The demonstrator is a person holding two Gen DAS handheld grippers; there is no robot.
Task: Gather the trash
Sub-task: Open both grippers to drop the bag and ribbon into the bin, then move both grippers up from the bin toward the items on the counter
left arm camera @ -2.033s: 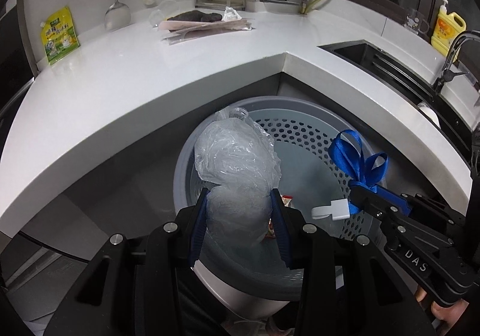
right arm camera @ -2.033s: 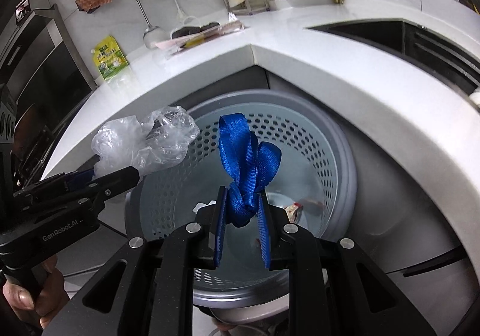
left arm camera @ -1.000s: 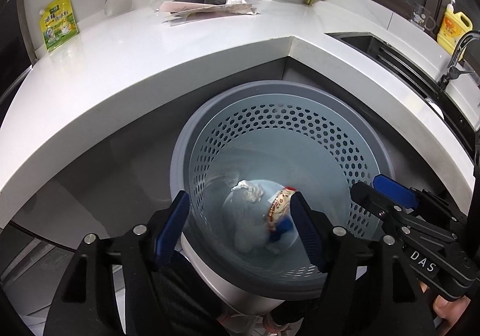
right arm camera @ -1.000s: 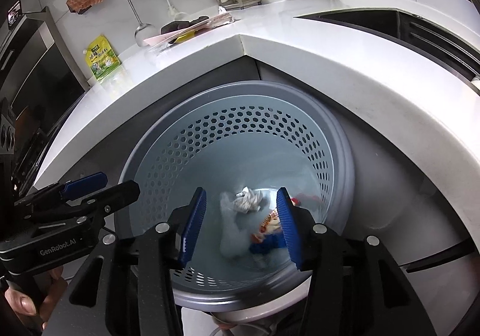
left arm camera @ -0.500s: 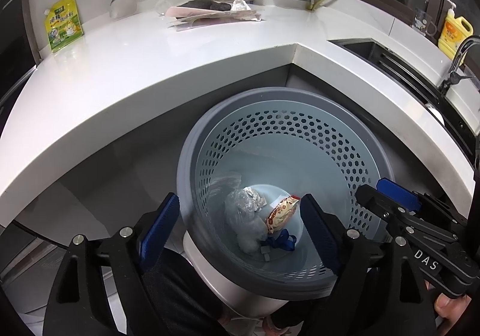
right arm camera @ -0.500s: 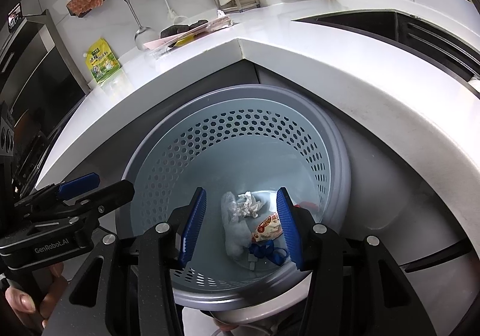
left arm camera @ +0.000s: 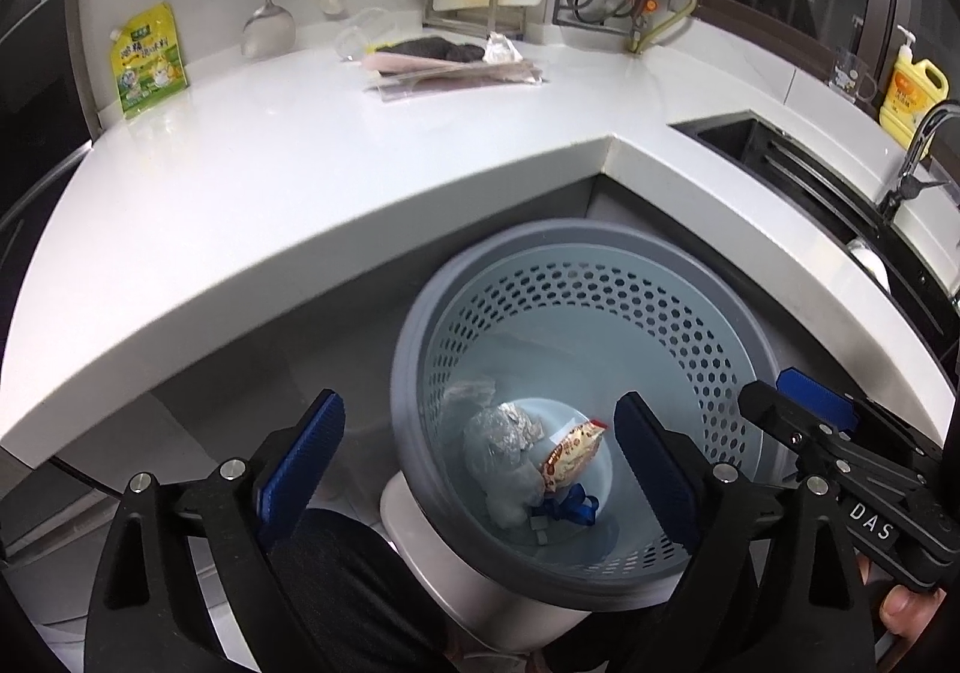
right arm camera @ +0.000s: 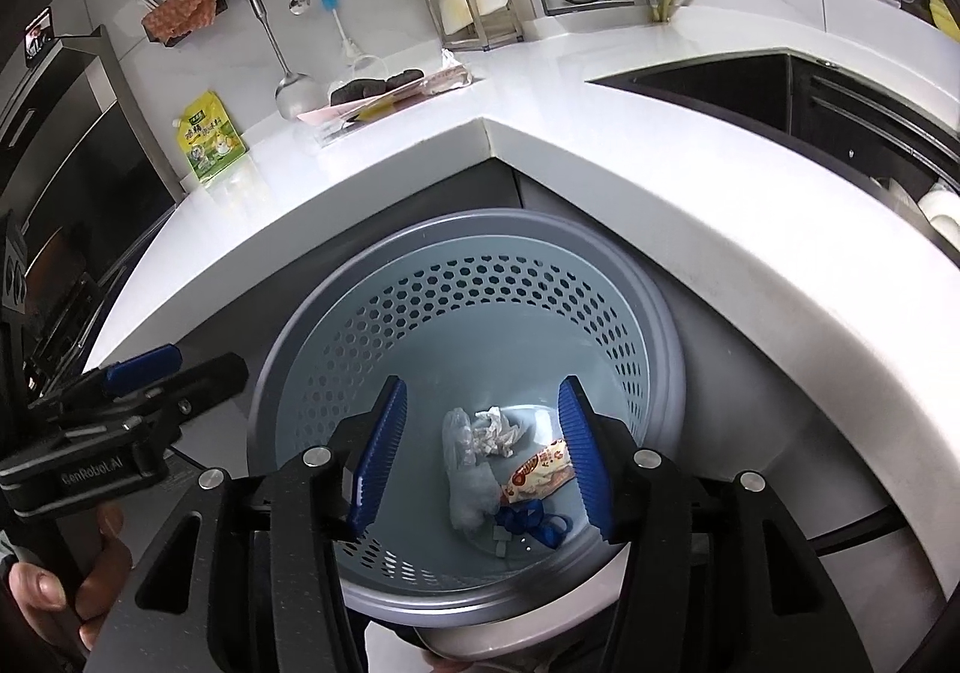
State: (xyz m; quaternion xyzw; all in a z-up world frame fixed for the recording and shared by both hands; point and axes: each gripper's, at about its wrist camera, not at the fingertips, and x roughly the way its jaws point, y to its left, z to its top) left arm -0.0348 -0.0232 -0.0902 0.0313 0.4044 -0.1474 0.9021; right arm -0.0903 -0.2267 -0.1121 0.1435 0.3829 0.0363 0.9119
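Observation:
A grey perforated trash bin stands on the floor below the counter corner. At its bottom lie a clear plastic bag, a snack wrapper and a blue ribbon. My left gripper hovers above the bin, its jaws opening wide with nothing between them. My right gripper hangs over the same bin, jaws opening and empty. Below it I see the bag, crumpled paper, the wrapper and the ribbon. Each gripper shows in the other's view: the right, the left.
A white L-shaped countertop wraps around the bin. At its back lie pink packaging and a green-yellow pouch. A dark sink, a tap and a yellow detergent bottle are to the right. A person's hand holds the left gripper.
Two seconds ago the left gripper held the clear bag and the right held the blue ribbon; both now lie in the bin. The left jaws have spread much wider.

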